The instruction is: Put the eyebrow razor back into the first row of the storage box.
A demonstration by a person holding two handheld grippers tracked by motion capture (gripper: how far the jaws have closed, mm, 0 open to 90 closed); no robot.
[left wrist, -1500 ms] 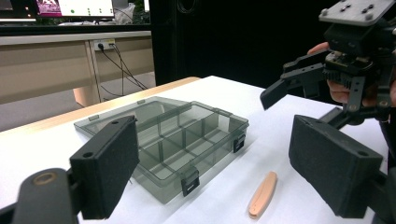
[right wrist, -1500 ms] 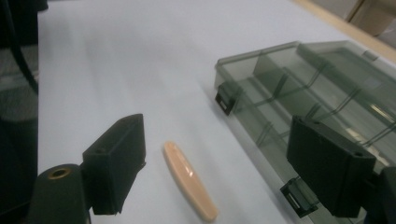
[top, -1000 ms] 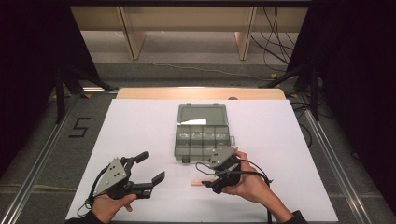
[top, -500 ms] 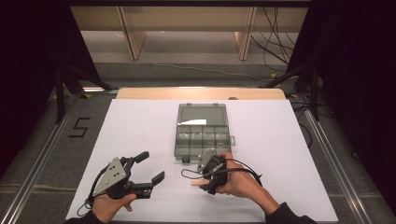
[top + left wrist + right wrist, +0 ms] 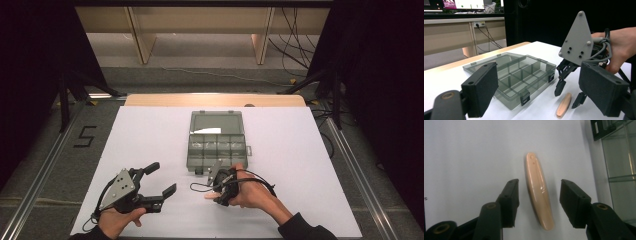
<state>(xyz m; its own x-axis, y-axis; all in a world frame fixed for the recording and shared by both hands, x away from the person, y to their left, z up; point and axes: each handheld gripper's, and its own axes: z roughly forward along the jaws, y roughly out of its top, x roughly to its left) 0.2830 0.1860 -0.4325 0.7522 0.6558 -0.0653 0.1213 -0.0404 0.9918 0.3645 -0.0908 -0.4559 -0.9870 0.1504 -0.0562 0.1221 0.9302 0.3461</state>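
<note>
Seeing the left gripper at the near left of the white table in the high view, held low in the person's left hand, grey three-cornered plate on top, jaws wide apart and holding nothing. From my left gripper view its two black padded jaws frame the scene with a clear gap between them.

Next over, mid-table: a smoky grey translucent plastic compartment box, lid laid open flat on the far side, tray side nearer. In the left gripper view the same box shows rows of small divided cells and black latches on its near edge; I can't tell what sits in the cells.

Just near of the box's front edge: a slim, peach-coloured, elongated plastic piece lying flat on the table, apart from the box. In the left gripper view the piece lies between the tips of the right gripper.

Right gripper, held in the person's right hand, points down at that piece. My right gripper view has the piece lying lengthwise in the gap, jaws parted on either side, pads clear of it, no contact. Box corner sits at the right edge of that view.
</note>
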